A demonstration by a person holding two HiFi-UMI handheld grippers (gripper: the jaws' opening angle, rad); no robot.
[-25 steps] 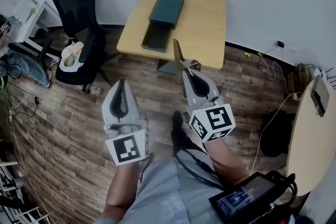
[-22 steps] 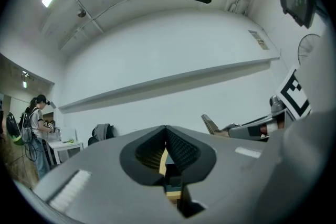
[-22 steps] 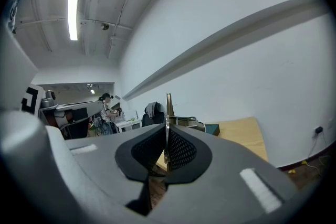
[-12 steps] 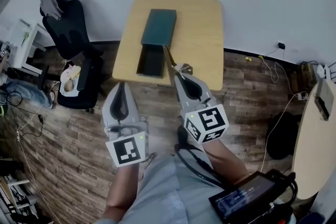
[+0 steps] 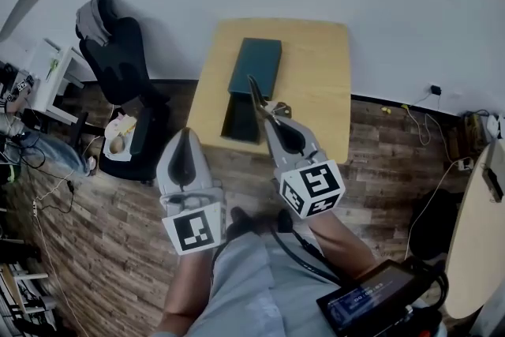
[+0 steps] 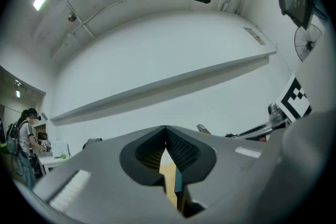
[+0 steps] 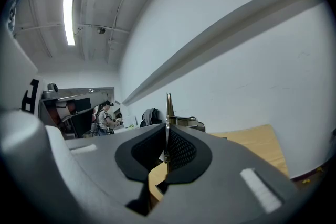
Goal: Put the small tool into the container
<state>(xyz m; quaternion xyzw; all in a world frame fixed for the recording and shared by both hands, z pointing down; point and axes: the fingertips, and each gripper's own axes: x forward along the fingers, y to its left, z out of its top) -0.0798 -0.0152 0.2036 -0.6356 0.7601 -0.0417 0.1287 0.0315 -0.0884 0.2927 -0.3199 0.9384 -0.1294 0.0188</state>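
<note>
A dark green box (image 5: 256, 65) lies on the wooden table (image 5: 319, 83), its open tray (image 5: 241, 121) pulled out toward the near edge. My right gripper (image 5: 272, 116) is shut on the small tool (image 5: 256, 95), a thin metal piece whose tip reaches over the box. In the right gripper view the tool (image 7: 168, 106) rises straight out of the closed right gripper (image 7: 166, 131). My left gripper (image 5: 185, 136) hovers over the floor left of the table's near corner, shut and empty. In the left gripper view the pads of the left gripper (image 6: 165, 134) meet, with the box (image 6: 179, 189) in the slot below.
A black office chair (image 5: 118, 51) stands left of the table. A second round table (image 5: 473, 249) is at the right edge, with cables (image 5: 410, 110) on the wooden floor near the wall. A person (image 6: 23, 136) stands far off at a white desk.
Both grippers have moved forward toward the table. The tool tip, earlier short of the table's near edge, now reaches over the box.
</note>
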